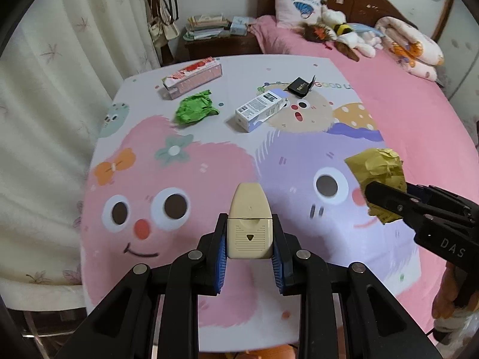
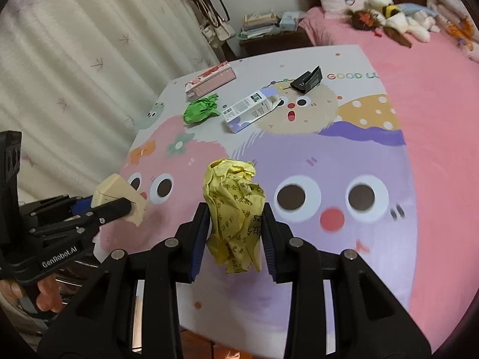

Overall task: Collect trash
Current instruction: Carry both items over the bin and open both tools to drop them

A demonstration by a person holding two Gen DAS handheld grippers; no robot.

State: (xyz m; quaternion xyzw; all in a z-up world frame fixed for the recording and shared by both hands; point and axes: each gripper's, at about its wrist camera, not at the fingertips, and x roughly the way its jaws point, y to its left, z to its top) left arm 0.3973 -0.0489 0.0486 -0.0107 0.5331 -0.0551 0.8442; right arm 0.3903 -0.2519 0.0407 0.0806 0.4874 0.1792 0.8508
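- Left gripper [image 1: 250, 257]: both pads pinch the cream plastic case [image 1: 250, 224] at its ribbed wide end; the tapered end projects forward, clear of the tabletop [image 1: 209, 155], so the grip looks secure for carrying
- Right gripper [image 2: 235, 233]: pads pressed against the crumpled yellow paper [image 2: 235, 209], held off the surface above the near edge
- Both items are lifted, probably for transfer to a bin; none is visible
- Remaining trash lies toward the far edge: green paper wad [image 1: 196, 107], white carton [image 1: 259, 110], black wrapper [image 1: 301, 85]; pink box [image 1: 191, 76] sits near the far left corner
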